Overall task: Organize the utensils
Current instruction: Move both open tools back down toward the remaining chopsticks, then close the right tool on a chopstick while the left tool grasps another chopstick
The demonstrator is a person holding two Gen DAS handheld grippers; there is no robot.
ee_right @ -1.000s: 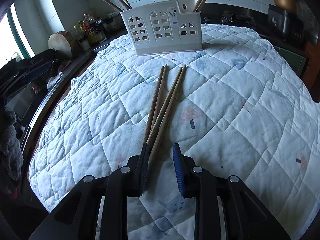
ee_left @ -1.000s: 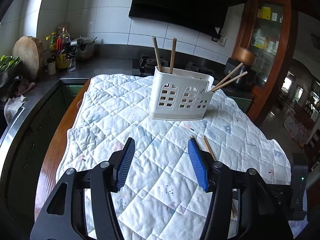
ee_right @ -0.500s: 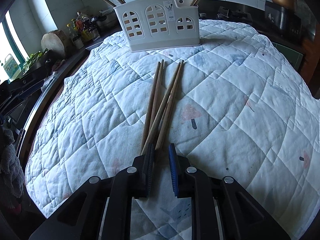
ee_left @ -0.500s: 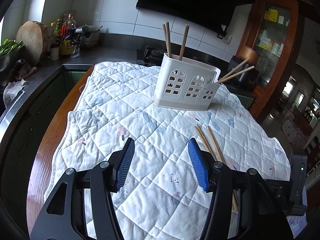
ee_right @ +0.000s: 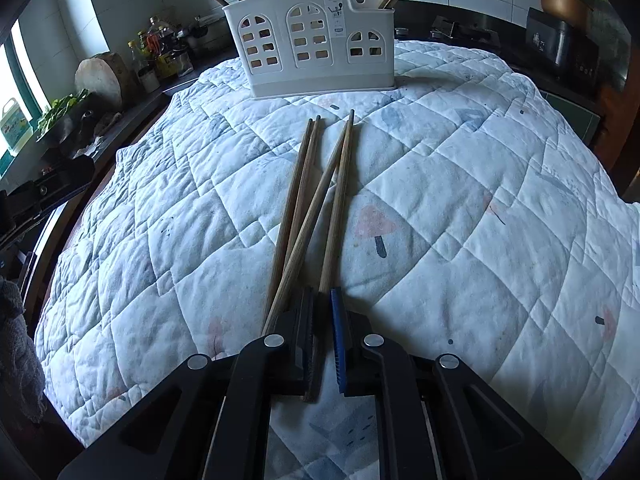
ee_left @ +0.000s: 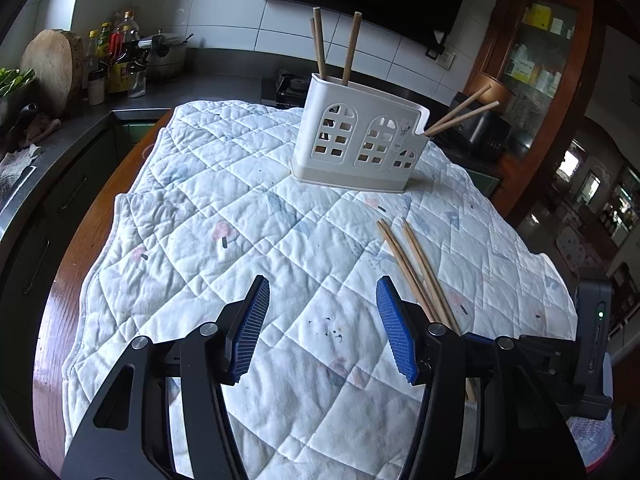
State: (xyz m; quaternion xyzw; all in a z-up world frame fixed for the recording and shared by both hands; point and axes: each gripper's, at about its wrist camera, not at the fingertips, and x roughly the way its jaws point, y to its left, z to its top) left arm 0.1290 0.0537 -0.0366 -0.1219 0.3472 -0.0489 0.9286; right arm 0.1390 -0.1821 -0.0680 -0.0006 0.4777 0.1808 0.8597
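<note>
right gripper [ee_right: 322, 296]: clamped on one chopstick [ee_right: 338, 208], three loose at 11 o'clock
left gripper [ee_left: 322, 300]: jaws apart, empty
quilt [ee_left: 192, 240]: bare at 10 o'clock

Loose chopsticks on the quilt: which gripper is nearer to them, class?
Right. The right gripper is shut on one of the loose chopsticks; the left gripper hangs open beside them, touching none.

Chopsticks [ee_right: 308, 208]: matt bare wood. Utensil holder [ee_left: 360, 144]: smooth white plastic w/ cutouts. Quilted cloth [ee_left: 224, 208]: soft, stitched, stained. Table [ee_left: 60, 300] edge: glossy wood.
</note>
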